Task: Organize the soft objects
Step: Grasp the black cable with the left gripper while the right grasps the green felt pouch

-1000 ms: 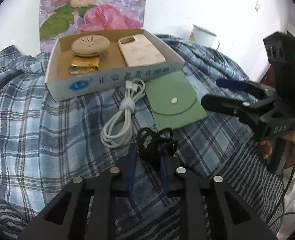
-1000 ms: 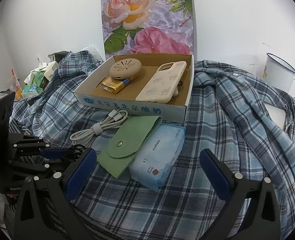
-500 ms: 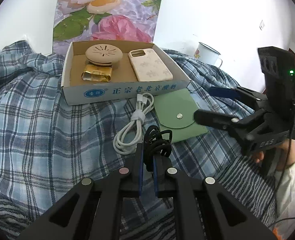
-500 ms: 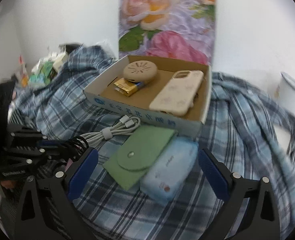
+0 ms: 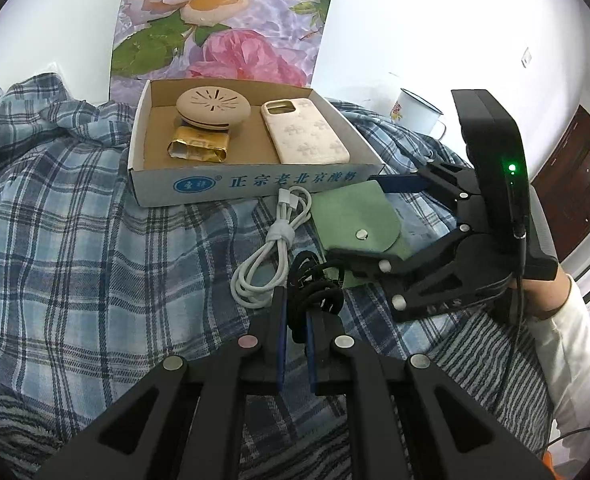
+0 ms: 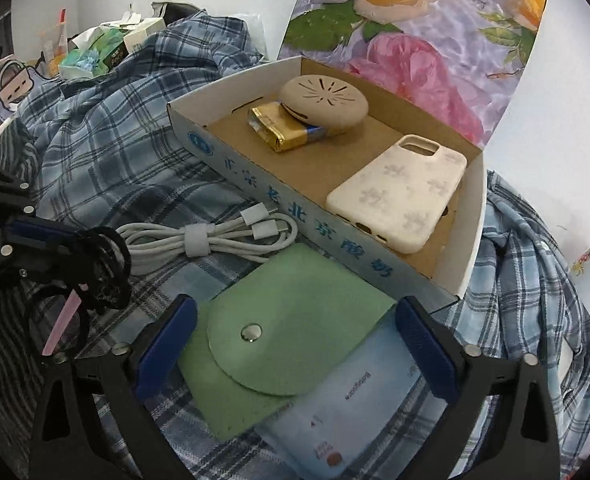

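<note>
Left tongs [image 5: 295,322] now clamped on black hair ties [image 5: 315,294], right tongs [image 6: 295,344] lowered, narrowing around green pouch [image 6: 295,320], not gripping.

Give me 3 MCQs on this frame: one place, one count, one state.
1. Where does the white cable lie?
A in the box
B on the plaid cloth in front of the box
C on the mug

2. How many things lie in the cardboard box?
A three
B one
C five

3. What is the left gripper doing?
A open, empty
B shut on the black hair ties
C shut on the cable

Key: B, the cable is outside the front wall; A, round case, gold packet, phone case; B, its pads pinch the ties.
</note>
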The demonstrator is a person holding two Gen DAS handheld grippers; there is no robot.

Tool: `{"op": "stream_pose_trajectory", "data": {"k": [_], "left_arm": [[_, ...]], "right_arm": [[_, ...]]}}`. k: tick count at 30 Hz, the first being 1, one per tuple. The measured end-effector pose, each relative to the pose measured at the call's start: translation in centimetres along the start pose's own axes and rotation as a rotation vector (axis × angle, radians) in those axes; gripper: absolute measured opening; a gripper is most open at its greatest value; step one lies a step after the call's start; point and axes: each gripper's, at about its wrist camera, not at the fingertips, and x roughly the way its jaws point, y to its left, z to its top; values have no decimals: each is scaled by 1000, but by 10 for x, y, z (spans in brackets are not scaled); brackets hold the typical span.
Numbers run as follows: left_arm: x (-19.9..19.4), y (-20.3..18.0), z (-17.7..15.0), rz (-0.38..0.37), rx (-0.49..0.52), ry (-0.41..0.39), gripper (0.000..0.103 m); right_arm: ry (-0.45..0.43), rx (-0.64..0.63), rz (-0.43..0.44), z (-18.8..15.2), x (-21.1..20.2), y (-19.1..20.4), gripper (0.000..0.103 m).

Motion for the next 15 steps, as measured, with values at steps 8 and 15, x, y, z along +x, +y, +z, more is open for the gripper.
{"op": "stream_pose_trajectory", "data": {"k": [8,15], "left_arm": [[-1,-1,0,4,-5,-4,8],[-6,-2,2,17,2,-24,8]], "right_arm": [[-28,2,-27,0,-7,2,88],[-116,29,-48,5,-32,-1,88]]}}
